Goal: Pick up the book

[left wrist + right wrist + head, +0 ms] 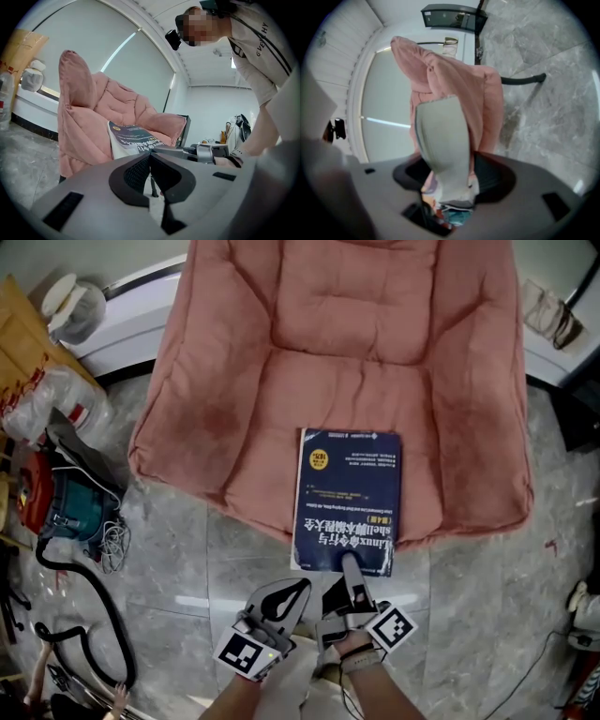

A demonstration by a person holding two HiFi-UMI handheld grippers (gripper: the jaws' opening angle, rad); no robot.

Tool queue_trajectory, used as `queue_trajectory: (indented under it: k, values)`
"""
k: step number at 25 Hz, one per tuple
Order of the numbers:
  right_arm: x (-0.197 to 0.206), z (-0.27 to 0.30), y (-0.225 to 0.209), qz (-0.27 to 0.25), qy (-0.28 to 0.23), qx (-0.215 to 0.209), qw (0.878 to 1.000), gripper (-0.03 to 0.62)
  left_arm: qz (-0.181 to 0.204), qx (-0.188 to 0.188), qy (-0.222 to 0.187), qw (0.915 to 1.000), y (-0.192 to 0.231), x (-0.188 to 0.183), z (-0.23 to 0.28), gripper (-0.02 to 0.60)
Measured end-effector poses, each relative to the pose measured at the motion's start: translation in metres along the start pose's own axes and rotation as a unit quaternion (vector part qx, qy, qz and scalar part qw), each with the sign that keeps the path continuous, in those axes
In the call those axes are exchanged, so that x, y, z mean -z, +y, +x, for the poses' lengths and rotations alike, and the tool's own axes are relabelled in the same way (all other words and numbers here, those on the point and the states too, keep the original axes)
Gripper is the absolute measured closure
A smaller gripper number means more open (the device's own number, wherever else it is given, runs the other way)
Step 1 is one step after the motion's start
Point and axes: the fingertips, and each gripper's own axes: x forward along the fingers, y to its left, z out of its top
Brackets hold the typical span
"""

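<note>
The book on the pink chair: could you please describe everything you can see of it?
The book is a thick paperback with a dark blue cover bearing white and yellow print, and pale page edges. It lies flat, cover up, on the pink chair, its near end overhanging the seat front. The open right gripper straddles that end.

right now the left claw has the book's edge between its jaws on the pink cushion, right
No: it is the right claw that has the edge of the book between its jaws on the pink cushion, as the right gripper view shows.
</note>
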Motion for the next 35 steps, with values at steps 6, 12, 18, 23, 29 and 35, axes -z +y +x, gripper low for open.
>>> queue_trajectory:
  k: [6, 12, 18, 23, 29, 35]
  values:
    - [0.002, 0.008, 0.0, -0.003, 0.005, -0.006, 1.0, 0.306, 0.0, 0.0, -0.003, 1.0, 0.005, 0.003, 0.001, 0.571]
    - [-0.003, 0.019, 0.005, 0.012, -0.003, -0.01, 1.0, 0.307, 0.005, 0.001, -0.008, 1.0, 0.008, 0.0, 0.004, 0.571]
    - [-0.007, 0.024, 0.007, -0.003, 0.0, 0.004, 1.0, 0.361, 0.007, 0.002, -0.006, 1.0, 0.009, -0.001, 0.005, 0.571]
    - [-0.006, 0.019, 0.012, -0.008, -0.001, 0.023, 1.0, 0.398, 0.01, -0.013, -0.008, 0.9998, 0.015, -0.011, -0.003, 0.571]
    - [-0.005, 0.015, 0.019, 0.028, 0.002, 0.077, 0.997, 0.4, -0.01, -0.041, -0.02, 0.9989, 0.017, -0.036, -0.011, 0.571]
    - [-0.004, 0.012, 0.033, 0.047, 0.003, 0.122, 0.991, 0.401, -0.018, -0.043, -0.016, 0.9988, 0.012, -0.053, -0.013, 0.571]
